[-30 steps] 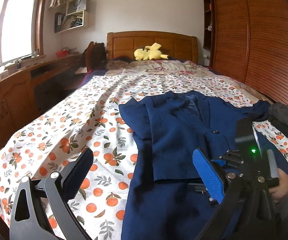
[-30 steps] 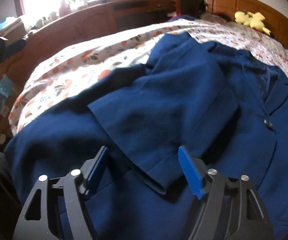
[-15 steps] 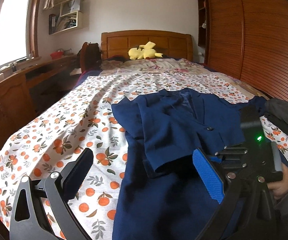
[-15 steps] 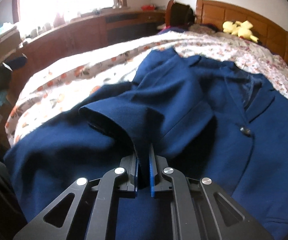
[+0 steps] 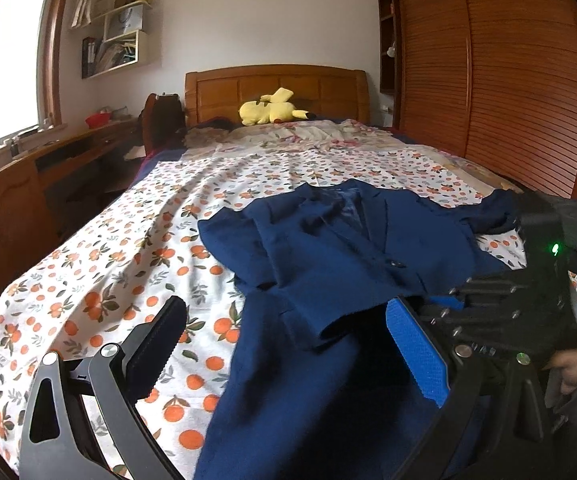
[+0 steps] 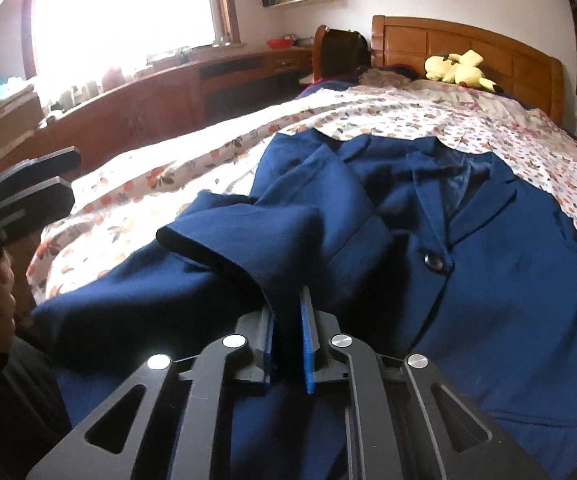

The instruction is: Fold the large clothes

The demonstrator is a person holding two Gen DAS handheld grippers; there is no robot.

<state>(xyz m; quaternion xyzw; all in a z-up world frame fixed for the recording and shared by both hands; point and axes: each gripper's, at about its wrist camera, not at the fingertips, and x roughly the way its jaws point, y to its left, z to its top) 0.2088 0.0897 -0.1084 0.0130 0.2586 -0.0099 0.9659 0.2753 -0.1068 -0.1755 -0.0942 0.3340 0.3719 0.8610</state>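
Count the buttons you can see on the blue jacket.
1. A single dark button sits at the front closure of the blue jacket, just below the lapels. Others may be hidden under the folded sleeve.

Right gripper (image 6: 286, 330) low in front, jaws easing apart yet pinching the lifted cuff of the navy-blue wool jacket's sleeve (image 6: 248, 236). Beyond, navy-blue jacket (image 6: 448, 280) spread flat on the orange-print bedsheet (image 6: 368, 112), dark round button (image 6: 433, 261) right of the fingers. Far ahead, yellow plush toy (image 6: 458, 70) beside the wooden headboard (image 6: 480, 50).
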